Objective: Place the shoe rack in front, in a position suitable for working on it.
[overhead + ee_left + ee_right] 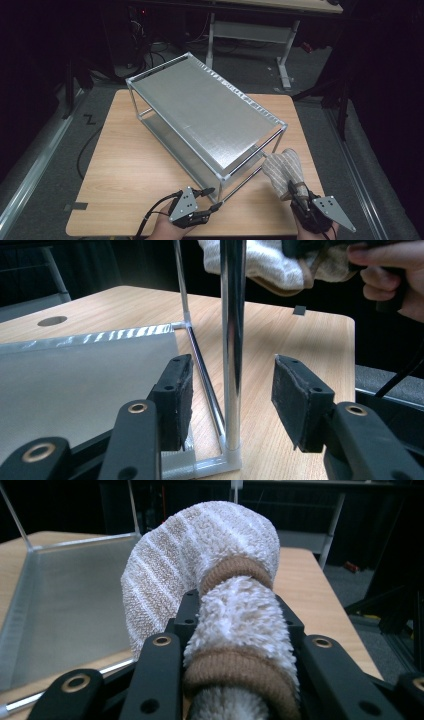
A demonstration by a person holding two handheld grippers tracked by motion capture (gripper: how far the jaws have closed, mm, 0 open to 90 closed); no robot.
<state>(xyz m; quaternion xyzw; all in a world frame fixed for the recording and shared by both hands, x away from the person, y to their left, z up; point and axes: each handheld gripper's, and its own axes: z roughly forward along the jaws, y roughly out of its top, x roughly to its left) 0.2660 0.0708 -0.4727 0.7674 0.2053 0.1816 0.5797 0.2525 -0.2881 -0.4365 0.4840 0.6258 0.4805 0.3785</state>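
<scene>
A chrome two-shelf rack (205, 110) stands slantwise on the wooden table (130, 170). My left gripper (212, 207) is at the rack's near corner. In the left gripper view its jaws (232, 387) stand open on either side of the upright corner post (232, 315), with a gap at each pad. My right gripper (296, 194) is shut on a rolled white and tan towel (283, 167) with brown bands, held just off the rack's right end. In the right gripper view the towel (200, 555) curls up and over from between the jaws (235, 630).
The rack's lower shelf (75, 380) lies just above the tabletop and is bare. Its top shelf (65, 605) is bare as well. A desk frame (280, 45) and cables stand on the floor beyond the table. The table's front edge runs close under both hands.
</scene>
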